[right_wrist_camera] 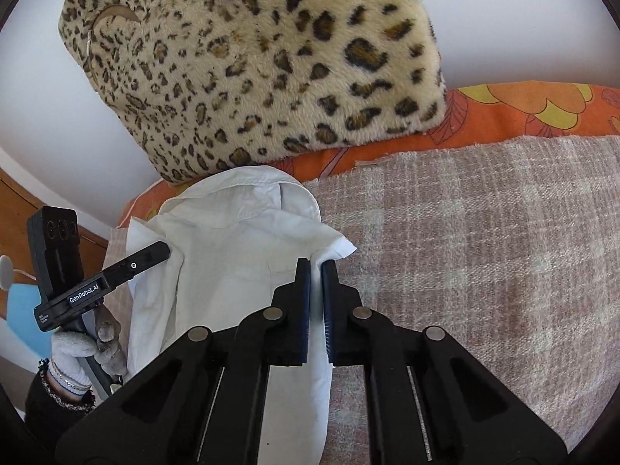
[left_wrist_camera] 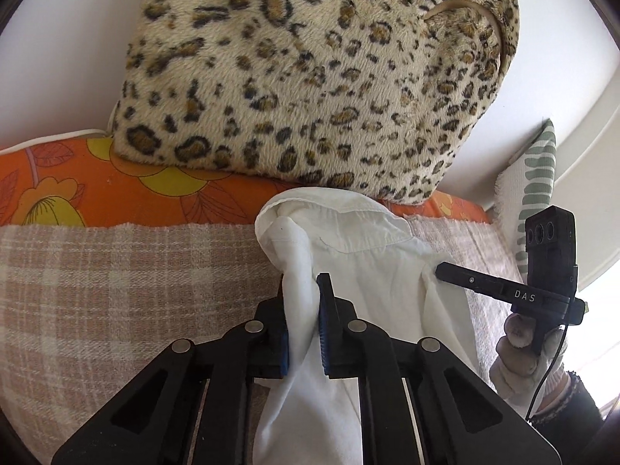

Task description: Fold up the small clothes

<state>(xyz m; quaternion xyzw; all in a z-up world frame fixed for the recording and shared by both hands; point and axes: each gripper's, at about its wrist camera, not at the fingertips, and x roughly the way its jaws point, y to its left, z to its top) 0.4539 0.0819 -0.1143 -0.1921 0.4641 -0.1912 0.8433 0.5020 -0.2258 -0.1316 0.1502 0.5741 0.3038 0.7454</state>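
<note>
Left wrist: right gripper point(left_wrist_camera: 440, 270) reads "DAS" — opposite: "GenRobot.AI".

Both wrist views look down close, sharing the white shirt point(left_wrist_camera: 360, 240)

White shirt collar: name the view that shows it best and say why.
Left wrist view: the white shirt's collar lies open, centred and unobstructed. The right wrist view shows the same collar further left, partly folded over itself.
</note>
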